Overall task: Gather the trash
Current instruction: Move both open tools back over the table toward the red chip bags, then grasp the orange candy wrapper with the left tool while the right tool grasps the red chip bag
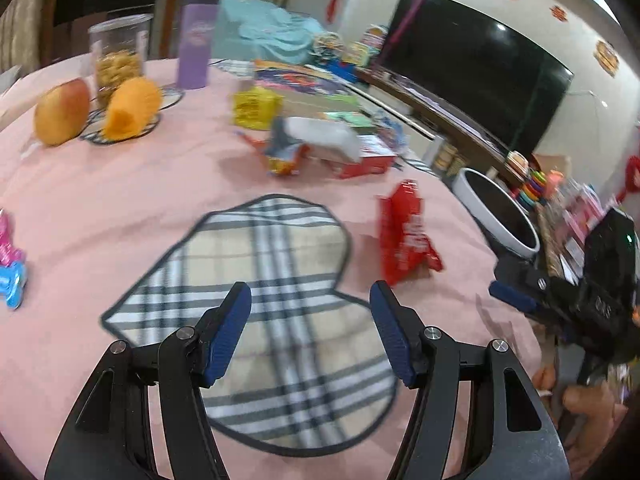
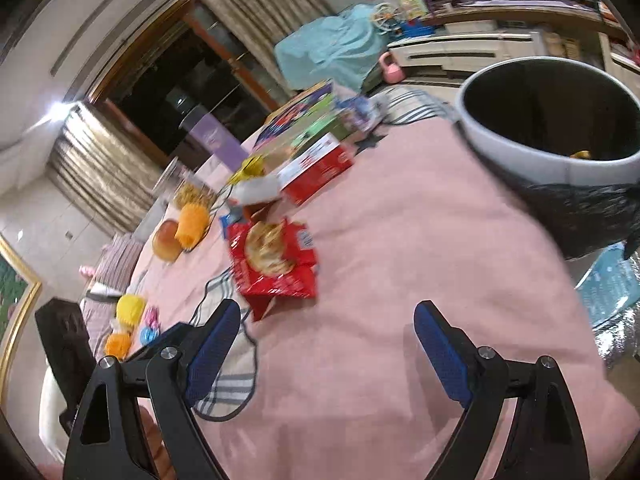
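- Blue-padded fingers of the left claw (image 1: 310,334) fill the bottom of the left wrist view; the jaws stand apart with nothing between them, above a plaid mat (image 1: 264,264) that lies flat on the table.
- Nothing sits in the right claw (image 2: 326,346) either: its jaws are spread wide over bare pink tablecloth (image 2: 400,272). A corner of the plaid mat shows under its left finger.
- From the left wrist view, the right claw appears at the right edge, near the table rim.
- Just beyond the mat, toward the right side of the table, lies a red snack packet (image 1: 406,234), crumpled and partly raised off the cloth. In the right wrist view the same red snack packet (image 2: 274,260) lies ahead of the open jaws, apart from them, with a biscuit picture on its face.
- Farther on, near the middle of the table, are a crumpled orange and blue wrapper (image 1: 284,152) and a red and white carton (image 1: 366,156), close together. A white crumpled piece rests on them; what it is I cannot tell.
- Behind those sits a yellow packet (image 1: 254,108).
- At the table's left side are a mango (image 1: 62,112) and a yellow foam fruit sleeve (image 1: 130,108) on wire coasters, with a clear jar (image 1: 118,60) and a purple bottle (image 1: 196,40) behind.
- Pink and blue small wrappers (image 1: 10,268) lie at the left edge.
- A white bin (image 2: 560,120) with a black liner stands beside the table's right edge, its mouth open; something yellow is inside.
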